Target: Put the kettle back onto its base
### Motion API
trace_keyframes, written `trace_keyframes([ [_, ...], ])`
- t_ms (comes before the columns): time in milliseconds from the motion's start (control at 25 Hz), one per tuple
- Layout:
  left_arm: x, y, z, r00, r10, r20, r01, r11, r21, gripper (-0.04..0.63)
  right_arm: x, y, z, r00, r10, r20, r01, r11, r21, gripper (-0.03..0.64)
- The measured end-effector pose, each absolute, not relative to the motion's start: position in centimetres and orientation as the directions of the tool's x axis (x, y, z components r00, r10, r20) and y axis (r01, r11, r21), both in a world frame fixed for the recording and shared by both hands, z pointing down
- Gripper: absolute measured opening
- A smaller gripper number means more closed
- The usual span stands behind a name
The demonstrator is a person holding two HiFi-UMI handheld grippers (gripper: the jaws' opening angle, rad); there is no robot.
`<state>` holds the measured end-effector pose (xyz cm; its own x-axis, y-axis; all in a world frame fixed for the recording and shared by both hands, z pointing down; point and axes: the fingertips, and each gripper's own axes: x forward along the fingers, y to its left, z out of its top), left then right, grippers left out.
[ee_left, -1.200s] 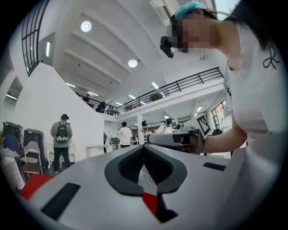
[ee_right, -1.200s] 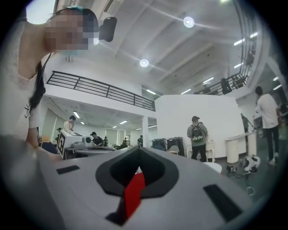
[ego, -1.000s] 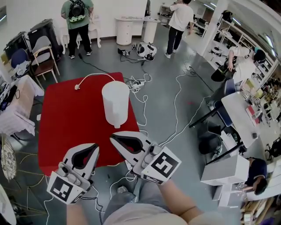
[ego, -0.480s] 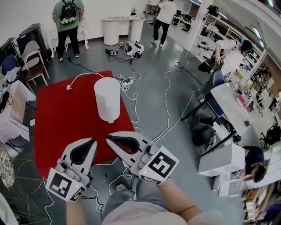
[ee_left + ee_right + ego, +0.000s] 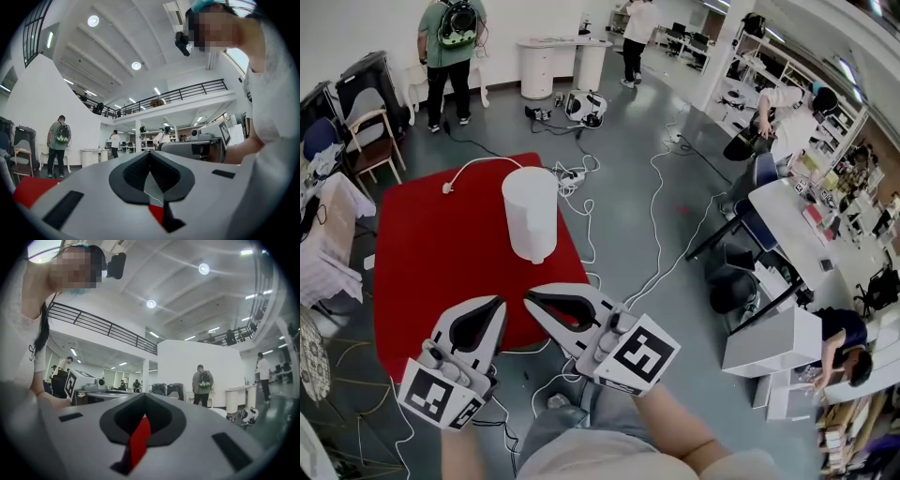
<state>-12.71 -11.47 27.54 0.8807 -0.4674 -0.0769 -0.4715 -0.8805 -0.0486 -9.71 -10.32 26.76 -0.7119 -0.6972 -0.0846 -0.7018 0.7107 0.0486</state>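
Kettle (image 5: 530, 211), white: stood upright on red table (image 5: 422, 272), cord (image 5: 478, 164) beside. Base not visible, so seated or not unclear. L gripper (image 5: 499, 302) & R gripper (image 5: 528, 297): both closed, empty, well short of kettle. Fits pre-lift or done.

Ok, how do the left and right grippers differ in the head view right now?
The left gripper points nearly straight up the picture; the right gripper slants up-left, its tip close to the left one's. The left gripper reaches in over the near edge of the red table, while the right gripper comes in over the table's near right corner. Both are shut, empty and short of the white kettle.
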Motion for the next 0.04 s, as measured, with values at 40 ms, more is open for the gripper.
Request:
trace_keyframes([
  [40,-12.49,-11.25,27.55,0.881,-0.468,-0.075,-0.472,-0.88,-0.049,0.011,-9.47,-10.1,26.7,-0.711,-0.698,-0.085,-0.702,0.71,0.049,0.006],
])
